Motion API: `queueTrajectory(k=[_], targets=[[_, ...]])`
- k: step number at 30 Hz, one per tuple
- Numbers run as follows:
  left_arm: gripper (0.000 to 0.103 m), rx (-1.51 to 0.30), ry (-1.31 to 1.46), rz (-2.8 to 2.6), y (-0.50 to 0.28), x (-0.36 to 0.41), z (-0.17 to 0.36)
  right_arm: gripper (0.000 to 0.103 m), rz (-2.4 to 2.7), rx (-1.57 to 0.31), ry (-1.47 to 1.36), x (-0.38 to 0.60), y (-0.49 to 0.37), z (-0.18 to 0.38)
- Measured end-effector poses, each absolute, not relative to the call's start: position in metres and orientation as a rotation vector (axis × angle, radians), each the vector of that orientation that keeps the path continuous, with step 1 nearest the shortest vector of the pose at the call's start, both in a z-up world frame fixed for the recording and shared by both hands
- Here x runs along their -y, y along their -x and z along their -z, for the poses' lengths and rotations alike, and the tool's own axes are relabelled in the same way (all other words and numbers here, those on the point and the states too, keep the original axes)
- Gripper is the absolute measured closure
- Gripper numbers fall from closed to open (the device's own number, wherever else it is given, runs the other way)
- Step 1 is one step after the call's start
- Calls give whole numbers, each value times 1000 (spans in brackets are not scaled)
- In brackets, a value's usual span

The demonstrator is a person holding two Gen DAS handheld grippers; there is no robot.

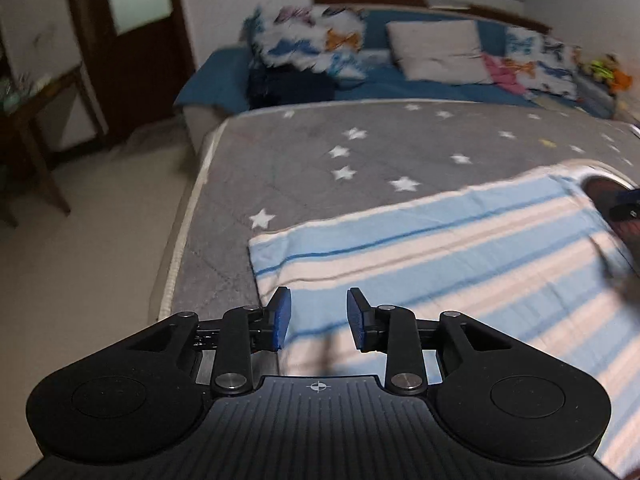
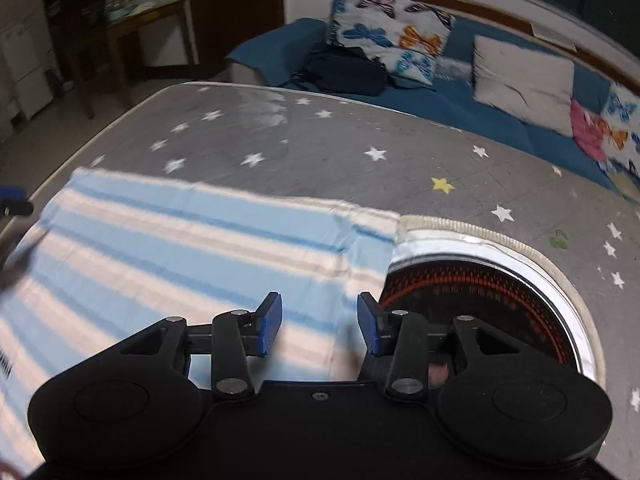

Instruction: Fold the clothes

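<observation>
- The grey star-print cover [image 1: 360, 148] spans the whole working surface, a raised counter-like platform with pale piping along its edge; white stars and one yellow star are scattered over it.
- Behind it runs a blue sofa [image 2: 500, 120] set against the wall, carrying butterfly-print cushions [image 2: 392, 40], a plain beige pillow [image 1: 438, 50] and a dark bag [image 2: 346, 72] lying in front of the cushions.
- The striped cloth [image 1: 440, 248], in light blue, white and darker blue bands, lies spread flat on the cover, close to the near edge. In the right wrist view its right edge overlaps the rim of a round opening in the cover.
- That round opening [image 2: 492, 276] shows a silvery ring and a dark disc with orange-red markings inside; the cloth hides its left part.
- A dark wooden door with a frosted pane [image 1: 136, 20] and a small wooden side table [image 1: 36, 120] stand at the left, on a pale floor.
- The left hand-held gripper [image 1: 319, 316] hovers over the near left part of the cloth, its blue pads [image 1: 280, 318] held well apart with nothing between them.
- The right hand-held gripper [image 2: 319, 322] hovers over the cloth's right edge beside the opening, its jaws likewise spread wide and empty.
- Both views are somewhat blurred, so whether the pads touch the fabric cannot be told.
</observation>
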State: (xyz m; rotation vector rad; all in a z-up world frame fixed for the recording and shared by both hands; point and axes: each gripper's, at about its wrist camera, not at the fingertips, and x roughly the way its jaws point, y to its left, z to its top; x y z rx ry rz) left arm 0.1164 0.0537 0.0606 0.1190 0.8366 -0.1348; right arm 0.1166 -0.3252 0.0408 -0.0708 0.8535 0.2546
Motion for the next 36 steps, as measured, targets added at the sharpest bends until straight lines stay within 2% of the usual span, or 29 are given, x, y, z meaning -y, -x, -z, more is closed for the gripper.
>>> queueTrajectory(k=[5, 8, 10, 11, 12, 13, 16, 24, 27, 29, 32, 36], targets=[[71, -875, -116, 118, -137, -54, -44, 59, -239, -870, 73, 324, -148, -25], [76, -891, -124, 120, -142, -52, -36, 61, -249, -883, 82, 321, -154, -20], [82, -891, -131, 123, -146, -51, -33, 67, -255, -885, 84, 320, -155, -18], [85, -886, -136, 125, -147, -50, -32, 74, -264, -879, 76, 319, -156, -18], [92, -884, -138, 125, -149, -49, -32, 79, -264, -874, 78, 317, -157, -18], [93, -882, -141, 125, -151, -48, -32, 88, -258, -870, 97, 315, -158, -18], [96, -877, -150, 110, -162, -46, -31, 98, -255, -851, 117, 311, -162, -22], [97, -810, -136, 28, -206, -37, -49, 98, -210, -745, 98, 309, -192, -41], [95, -808, -163, 17, -213, -31, -49, 93, -213, -761, 94, 312, -200, -44], [95, -808, -176, 17, -209, -31, -49, 85, -219, -762, 93, 318, -195, -47], [83, -808, -190, 13, -203, -33, -50, 77, -228, -772, 79, 335, -177, -53], [75, -793, -188, 35, -176, -36, -58, 75, -215, -797, 105, 351, -143, -58]])
